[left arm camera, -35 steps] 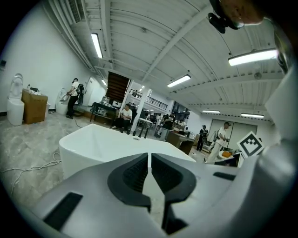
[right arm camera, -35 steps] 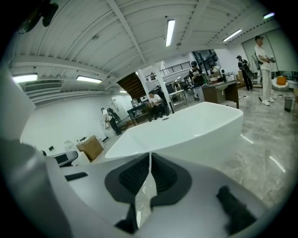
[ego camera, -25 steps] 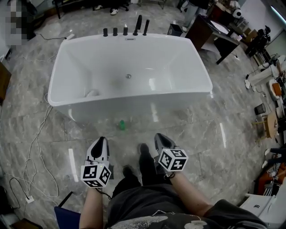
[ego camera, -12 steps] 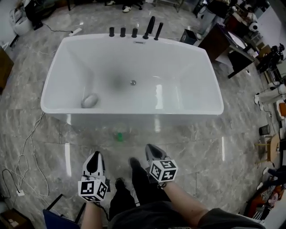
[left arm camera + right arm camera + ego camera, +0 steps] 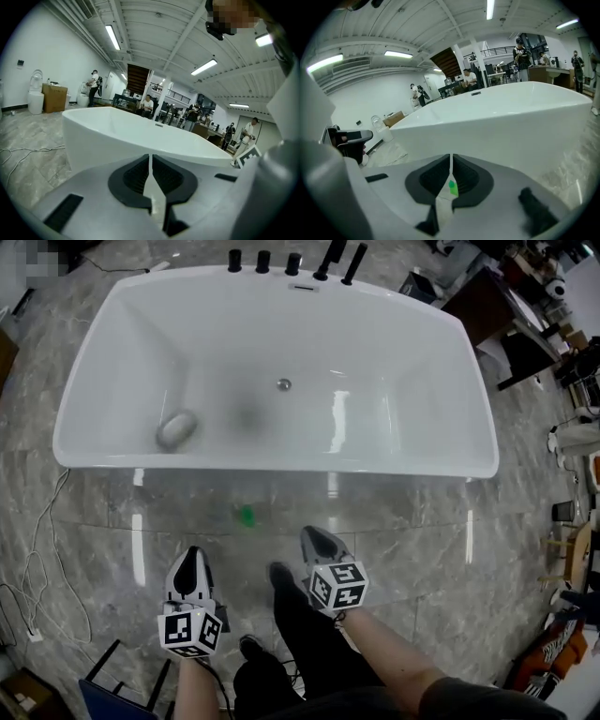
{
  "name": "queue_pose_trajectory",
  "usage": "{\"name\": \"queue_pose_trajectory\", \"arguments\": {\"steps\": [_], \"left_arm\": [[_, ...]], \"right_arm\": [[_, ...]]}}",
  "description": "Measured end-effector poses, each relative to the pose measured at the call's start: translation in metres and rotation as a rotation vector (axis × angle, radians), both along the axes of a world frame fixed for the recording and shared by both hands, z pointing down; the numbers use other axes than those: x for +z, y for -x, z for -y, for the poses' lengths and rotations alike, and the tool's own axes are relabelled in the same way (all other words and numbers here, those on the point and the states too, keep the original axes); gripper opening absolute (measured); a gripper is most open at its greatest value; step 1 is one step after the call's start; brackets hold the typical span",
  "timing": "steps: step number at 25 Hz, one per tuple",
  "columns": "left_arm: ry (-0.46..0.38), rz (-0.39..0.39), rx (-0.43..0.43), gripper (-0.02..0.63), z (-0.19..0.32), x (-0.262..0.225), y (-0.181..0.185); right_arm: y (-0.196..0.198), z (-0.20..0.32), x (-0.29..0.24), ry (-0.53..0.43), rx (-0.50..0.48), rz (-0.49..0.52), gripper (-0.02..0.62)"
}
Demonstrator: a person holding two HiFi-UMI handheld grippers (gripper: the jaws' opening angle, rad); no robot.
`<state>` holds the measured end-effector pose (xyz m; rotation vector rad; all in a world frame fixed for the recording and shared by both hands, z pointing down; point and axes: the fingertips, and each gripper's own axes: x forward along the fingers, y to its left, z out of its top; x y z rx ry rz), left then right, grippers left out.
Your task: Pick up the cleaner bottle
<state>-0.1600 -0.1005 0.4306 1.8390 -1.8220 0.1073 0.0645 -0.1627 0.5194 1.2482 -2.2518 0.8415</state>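
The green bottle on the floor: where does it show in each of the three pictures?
Head view: green bottle on the floor at centre, just before the bathtub.
Left gripper view: not in it.
Right gripper view: low centre, a green speck in the slit between the fingers of the right gripper.
Shared landmark: the white bathtub.

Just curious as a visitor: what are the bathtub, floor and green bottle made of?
The bathtub: glossy white acrylic or enamel, by its highlights. The floor: polished grey veined stone or tile, mirroring lamps. The green bottle: probably plastic, too small to tell.
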Motion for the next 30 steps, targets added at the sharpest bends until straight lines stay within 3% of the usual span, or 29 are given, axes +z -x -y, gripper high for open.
{"name": "queue_pose_trajectory", "arguments": {"steps": [6, 14, 17, 21, 26, 30], "left_arm": [[0.035, -0.001, 0.006, 0.032, -0.018, 0.09, 0.012], [0.017, 0.004, 0.05, 0.032, -0.033, 0.195, 0.025], [-0.004, 0.0, 0.053, 0.032, -0.032, 0.232, 0.031], [-0.023, 0.012, 0.06, 0.032, -0.028, 0.277, 0.04], [-0.052, 0.023, 0.07, 0.032, -0.015, 0.326, 0.048], [-0.074, 0.028, 0.075, 0.032, -0.006, 0.356, 0.05]], "right_arm": [[0.012, -0.014, 0.089, -0.001, -0.059, -0.027, 0.032], [0.015, -0.03, 0.193, -0.025, -0.089, -0.062, 0.037], [0.014, -0.034, 0.236, -0.041, -0.113, -0.096, 0.126], [0.019, -0.03, 0.286, -0.078, -0.146, -0.111, 0.183], [0.038, -0.021, 0.339, -0.09, -0.148, -0.055, 0.256], [0.061, -0.026, 0.374, -0.102, -0.232, -0.045, 0.295]]}}
